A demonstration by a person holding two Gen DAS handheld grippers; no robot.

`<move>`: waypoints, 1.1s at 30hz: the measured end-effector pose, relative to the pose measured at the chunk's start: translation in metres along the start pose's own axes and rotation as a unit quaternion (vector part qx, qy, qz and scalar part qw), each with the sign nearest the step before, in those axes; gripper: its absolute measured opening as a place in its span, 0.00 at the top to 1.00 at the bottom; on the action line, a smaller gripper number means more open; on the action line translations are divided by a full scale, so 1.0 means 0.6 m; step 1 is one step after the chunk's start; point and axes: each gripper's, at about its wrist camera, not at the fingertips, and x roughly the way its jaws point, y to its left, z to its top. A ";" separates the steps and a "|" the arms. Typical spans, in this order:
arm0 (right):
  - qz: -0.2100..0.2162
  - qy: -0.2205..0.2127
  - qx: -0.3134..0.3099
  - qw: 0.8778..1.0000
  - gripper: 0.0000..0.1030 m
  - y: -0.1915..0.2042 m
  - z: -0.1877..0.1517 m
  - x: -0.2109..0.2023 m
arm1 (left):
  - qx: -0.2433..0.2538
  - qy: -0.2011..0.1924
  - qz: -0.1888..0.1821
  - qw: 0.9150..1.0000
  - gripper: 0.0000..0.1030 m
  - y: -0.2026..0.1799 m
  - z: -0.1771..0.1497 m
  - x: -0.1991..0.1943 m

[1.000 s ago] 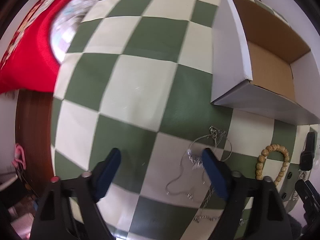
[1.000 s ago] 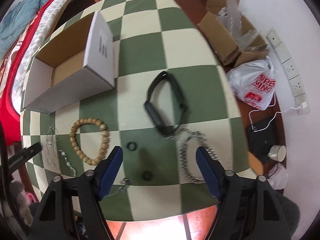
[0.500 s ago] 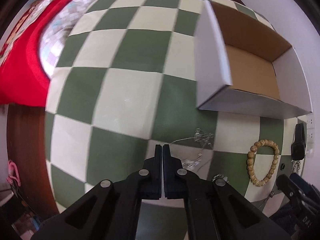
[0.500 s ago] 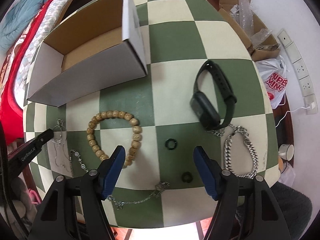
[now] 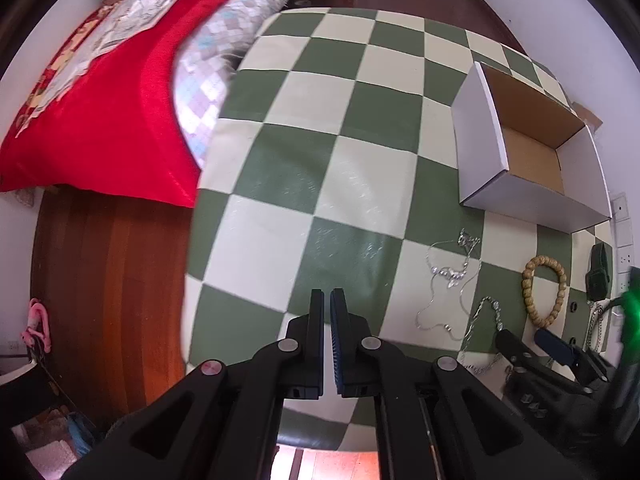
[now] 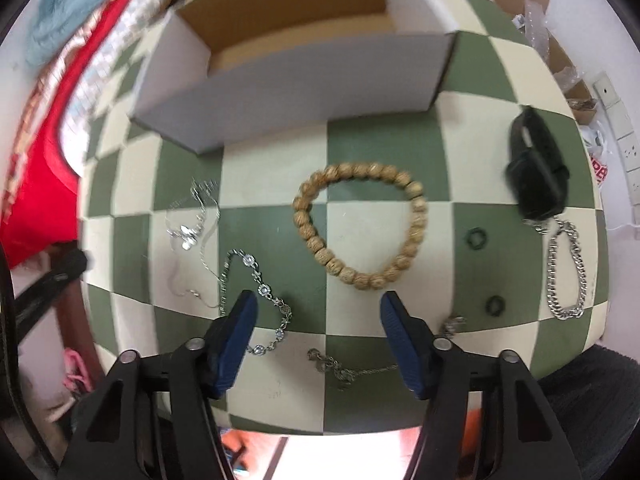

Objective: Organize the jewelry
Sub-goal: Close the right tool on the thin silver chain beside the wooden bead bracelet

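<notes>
We have the jewelry spread along the near edge of the checkered table (image 6: 384, 152), all of it outside the open cardboard box (image 6: 296, 68) that stands at the far side, presumably the place it is meant to go. The pieces lie apart from one another, so each can be lifted singly.

Our left tongs (image 5: 326, 300) are pinched nearly shut with nothing visible between them; they hang above bare table, with the thin silver necklace (image 5: 452, 276) off to their right, lying loose on the cloth.

Our right tongs (image 6: 316, 308) point straight down and are closing from a medium gape, with nothing pressed between them yet. The wooden bead bracelet (image 6: 360, 224) lies just beyond their tips, and a silver link chain (image 6: 260, 292) runs by the left finger. We judge the bracelet the likelier target, since it sits centred between the fingers. The black watch (image 6: 536, 176) and steel chain bracelet (image 6: 568, 276) wait to the right.
</notes>
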 end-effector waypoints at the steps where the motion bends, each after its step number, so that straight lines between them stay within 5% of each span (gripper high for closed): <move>1: -0.020 -0.010 -0.013 1.000 0.40 0.014 -0.005 0.001 | 0.000 -0.002 0.008 1.000 0.96 0.003 -0.008 -0.001; 3: -0.054 -0.014 -0.049 0.997 0.46 0.042 -0.011 0.005 | 0.002 -0.008 0.027 1.000 0.95 0.001 -0.012 0.001; 4: -0.077 -0.023 -0.069 0.994 0.58 0.054 -0.016 0.005 | 0.002 -0.010 0.036 0.999 0.89 -0.001 -0.015 -0.001; 5: -0.073 -0.038 -0.085 0.993 0.69 0.063 -0.022 0.002 | 0.000 -0.013 0.041 0.999 0.71 -0.002 -0.018 -0.003; 6: -0.084 -0.041 -0.093 0.991 0.94 0.068 -0.025 0.002 | -0.003 -0.016 0.042 0.999 0.55 -0.002 -0.019 -0.005; 7: -0.088 -0.044 -0.097 0.990 0.94 0.067 -0.031 0.002 | -0.008 -0.019 0.043 0.999 0.21 -0.002 -0.022 -0.009; 8: -0.085 -0.048 -0.091 0.991 0.94 0.058 -0.036 0.000 | -0.015 -0.028 0.039 0.999 0.13 -0.002 -0.025 -0.014; 19: 0.006 -0.054 -0.043 0.998 0.94 -0.043 -0.044 -0.014 | -0.044 0.009 0.004 0.999 0.14 -0.061 -0.008 0.061; 28: 0.021 -0.049 -0.028 0.998 0.94 -0.067 -0.022 -0.026 | 0.040 0.046 -0.006 0.998 0.15 -0.152 0.024 0.124; 30: 0.019 -0.048 -0.025 0.998 0.94 -0.072 -0.019 -0.026 | 0.043 0.028 -0.012 0.999 0.19 -0.156 0.028 0.121; 33: 0.009 -0.046 -0.029 0.998 0.94 -0.070 -0.019 -0.025 | 0.052 0.009 -0.037 0.998 0.68 -0.160 0.032 0.110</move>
